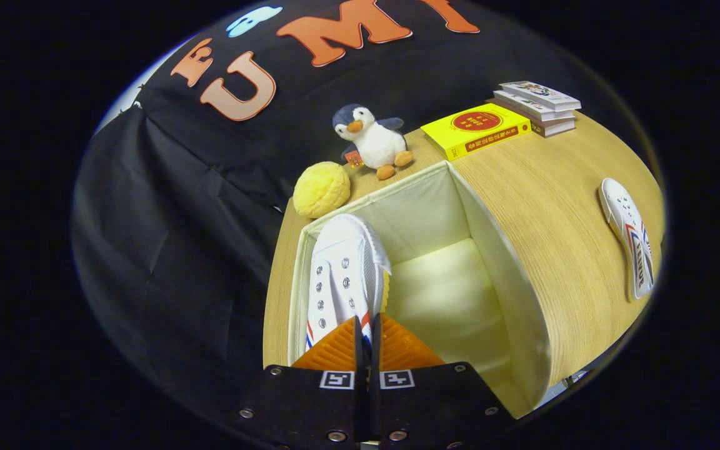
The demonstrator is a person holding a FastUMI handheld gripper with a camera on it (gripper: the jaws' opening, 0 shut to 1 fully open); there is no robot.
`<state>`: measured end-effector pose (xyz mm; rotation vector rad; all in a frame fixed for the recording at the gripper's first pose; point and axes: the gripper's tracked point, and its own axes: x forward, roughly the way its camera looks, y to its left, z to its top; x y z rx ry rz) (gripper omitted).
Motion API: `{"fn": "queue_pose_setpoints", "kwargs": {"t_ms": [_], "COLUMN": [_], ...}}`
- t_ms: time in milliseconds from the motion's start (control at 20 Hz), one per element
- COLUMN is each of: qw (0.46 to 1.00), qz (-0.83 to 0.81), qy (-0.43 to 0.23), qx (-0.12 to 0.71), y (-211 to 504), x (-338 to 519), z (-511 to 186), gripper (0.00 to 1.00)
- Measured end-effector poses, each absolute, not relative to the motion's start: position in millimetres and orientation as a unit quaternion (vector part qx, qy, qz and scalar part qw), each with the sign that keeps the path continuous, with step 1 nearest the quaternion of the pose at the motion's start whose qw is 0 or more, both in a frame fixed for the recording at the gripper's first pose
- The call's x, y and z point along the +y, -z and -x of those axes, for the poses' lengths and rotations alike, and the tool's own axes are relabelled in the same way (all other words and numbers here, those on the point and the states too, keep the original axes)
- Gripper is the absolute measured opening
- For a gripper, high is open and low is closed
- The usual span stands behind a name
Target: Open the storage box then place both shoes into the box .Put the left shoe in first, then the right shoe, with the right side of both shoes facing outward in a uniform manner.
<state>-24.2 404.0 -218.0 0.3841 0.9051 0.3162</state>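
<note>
We hold gripper [366,325] clamped on white shoe [344,272], fingers pinching its heel, inside open box [522,294] against its left wall. We should lower slowly, settle sole flat, then release. Second shoe [630,234] waits near table's [560,187] right edge.

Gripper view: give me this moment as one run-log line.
hand-held gripper: shut on white shoe | shoe: held over open storage box, left side | second shoe: on table | next: probably release

Plush penguin [372,140], yellow sponge ball [321,189], yellow book [475,130], stacked books [538,106] on wooden table [560,237].
</note>
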Motion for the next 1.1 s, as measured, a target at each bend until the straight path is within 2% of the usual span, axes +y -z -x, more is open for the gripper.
{"fn": "queue_pose_setpoints", "kwargs": {"t_ms": [150,250,300,400,450,500,600,700,800,1100], "qw": [0.864,0.854,0.854,0.861,0.865,0.868,0.872,0.878,0.886,0.900], "qz": [-0.168,-0.192,-0.202,-0.189,-0.181,-0.179,-0.179,-0.172,-0.165,-0.172], "qy": [-0.144,-0.169,-0.172,-0.170,-0.169,-0.169,-0.170,-0.169,-0.167,-0.144], "qx": [0.452,0.453,0.447,0.440,0.436,0.431,0.423,0.413,0.400,0.373], "y": [234.7,228.3,222.9,215.8,212.6,208.2,198.2,188.2,175.0,151.4], "x": [406.4,419.5,422.9,414.6,409.6,405.3,395.8,380.7,363.5,285.9], "z": [22.3,23.5,21.1,16.6,15.2,14.3,12.0,8.6,4.8,-11.1], "gripper": [0.04,0.13,0.28,0.53,0.58,0.70,0.84,0.94,0.98,0.99]}}
